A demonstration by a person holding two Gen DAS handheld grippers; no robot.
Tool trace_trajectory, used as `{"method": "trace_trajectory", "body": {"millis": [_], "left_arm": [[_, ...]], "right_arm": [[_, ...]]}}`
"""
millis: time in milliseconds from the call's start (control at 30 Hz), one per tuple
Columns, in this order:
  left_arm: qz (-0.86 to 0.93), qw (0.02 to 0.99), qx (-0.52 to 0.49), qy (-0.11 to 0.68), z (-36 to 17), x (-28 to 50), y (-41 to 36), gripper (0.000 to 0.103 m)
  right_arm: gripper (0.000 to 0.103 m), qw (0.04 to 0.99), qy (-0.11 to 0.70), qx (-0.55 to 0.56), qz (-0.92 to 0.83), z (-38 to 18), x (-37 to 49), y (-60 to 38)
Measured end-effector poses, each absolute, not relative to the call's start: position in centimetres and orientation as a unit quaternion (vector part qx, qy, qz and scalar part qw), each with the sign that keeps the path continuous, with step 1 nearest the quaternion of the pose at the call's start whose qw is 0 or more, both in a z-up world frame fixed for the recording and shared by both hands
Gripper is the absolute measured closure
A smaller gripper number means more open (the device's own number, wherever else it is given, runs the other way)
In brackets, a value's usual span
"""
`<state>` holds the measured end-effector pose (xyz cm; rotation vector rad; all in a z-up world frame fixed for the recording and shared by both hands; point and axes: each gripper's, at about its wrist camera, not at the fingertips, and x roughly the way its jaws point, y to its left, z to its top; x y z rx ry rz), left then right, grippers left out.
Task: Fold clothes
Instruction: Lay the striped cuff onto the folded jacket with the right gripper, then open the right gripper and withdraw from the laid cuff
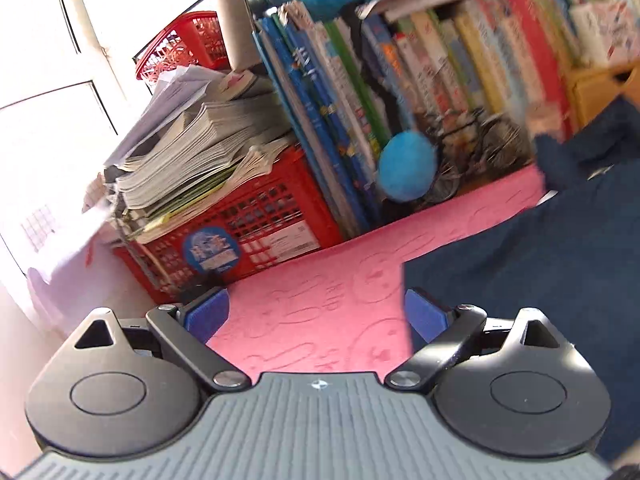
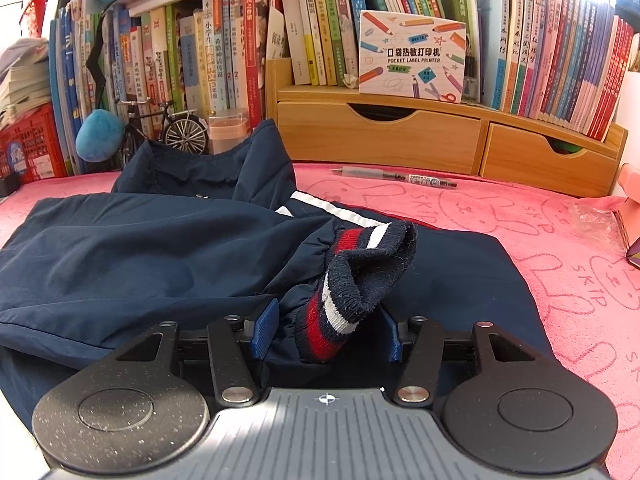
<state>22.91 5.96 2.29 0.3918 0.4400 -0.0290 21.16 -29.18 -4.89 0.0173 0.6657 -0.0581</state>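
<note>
item: navy jacket (image 2: pixel 160 264) on my pink-covered counter (image 2: pixel 520 224), collar toward the books (image 2: pixel 224 60), long axis running away from me. my right gripper (image 2: pixel 326 330) pinches the striped cuff (image 2: pixel 360 280); my left gripper (image 1: pixel 316 316) is spread, holding nothing. risk: the ribbed cuff may slip; dragging could bunch the body.

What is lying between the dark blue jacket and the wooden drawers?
In the right wrist view, a pen lies on the pink mat between the jacket and the wooden drawers.
</note>
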Motion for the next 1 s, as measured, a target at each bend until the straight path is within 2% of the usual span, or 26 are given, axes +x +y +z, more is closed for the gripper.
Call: {"method": "trace_trajectory", "body": {"millis": [100, 233, 333, 400, 533, 667, 767, 867, 1000], "left_arm": [[-0.071, 0.946, 0.222, 0.223, 1.5, 19.8, 4.0, 0.002], [-0.046, 0.924, 0.296, 0.238, -2.2, 18.4, 3.2, 0.001], [-0.018, 0.931, 0.283, 0.23, -2.8, 17.8, 4.3, 0.0], [-0.013, 0.929, 0.292, 0.227, -2.9, 17.8, 4.1, 0.0], [-0.004, 0.924, 0.317, 0.214, -3.2, 17.4, 3.5, 0.0], [-0.014, 0.929, 0.292, 0.226, -2.9, 17.7, 4.3, 0.0], [-0.021, 0.932, 0.273, 0.236, -2.7, 18.0, 4.8, 0.0], [-0.023, 0.933, 0.269, 0.238, -2.7, 18.0, 4.8, 0.0], [-0.023, 0.933, 0.267, 0.239, -2.7, 18.1, 4.9, 0.0]], "right_arm": [[0.05, 0.945, 0.327, 0.008, -0.028, -4.9, 21.2, -29.1], [0.047, 0.944, 0.328, 0.01, -0.024, -4.9, 21.2, -29.1], [0.03, 0.943, 0.332, 0.011, -0.004, -4.9, 21.3, -29.1], [0.0, 0.941, 0.339, 0.016, 0.022, -4.9, 21.3, -29.4], [0.0, 0.942, 0.335, -0.005, -0.029, -3.5, 19.7, -30.5], [0.0, 0.949, 0.264, 0.01, -0.172, -1.4, 16.5, -30.8], [0.0, 0.956, 0.213, -0.02, -0.202, -0.6, 15.8, -28.1], [0.001, 0.971, 0.221, -0.036, -0.083, -0.2, 16.2, -24.1], [0.016, 0.965, 0.243, -0.1, 0.0, -0.9, 17.0, -19.4]]}}
